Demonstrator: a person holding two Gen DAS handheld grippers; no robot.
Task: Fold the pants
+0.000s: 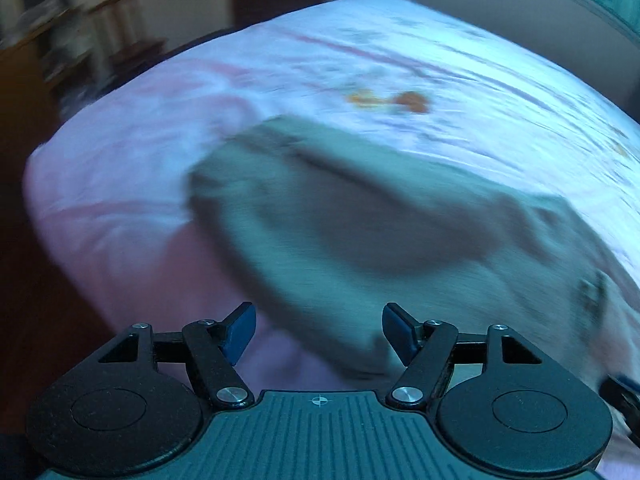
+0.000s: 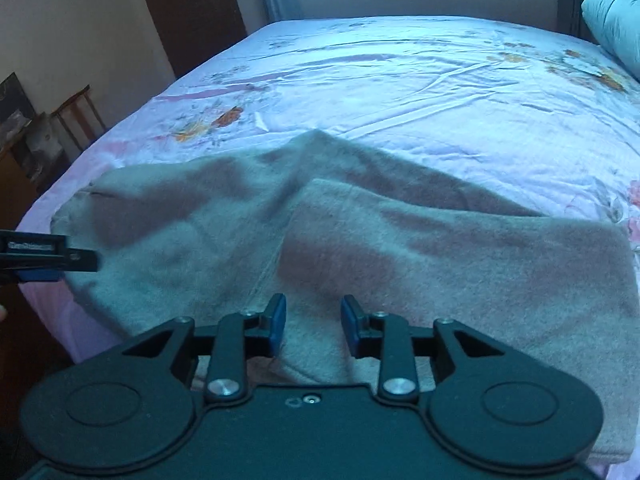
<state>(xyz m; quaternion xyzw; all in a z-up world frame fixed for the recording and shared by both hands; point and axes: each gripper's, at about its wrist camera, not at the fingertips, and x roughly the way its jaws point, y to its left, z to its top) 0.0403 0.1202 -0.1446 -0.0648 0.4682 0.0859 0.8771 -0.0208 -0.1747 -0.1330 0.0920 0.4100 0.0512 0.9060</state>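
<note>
Pants lie on the floral bedsheet; left gripper and right gripper gape empty.

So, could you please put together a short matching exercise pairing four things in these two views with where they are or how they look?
Column one:
1. pants
2. bed sheet
3. pillow
4. right tongs

Column two:
A. pale, with a flower print
B. open, holding nothing, over the cloth
C. grey, lying on the near part of the bed
D. far right corner of the bed, by the headboard

Pairs: 1-C, 2-A, 3-D, 4-B
</note>
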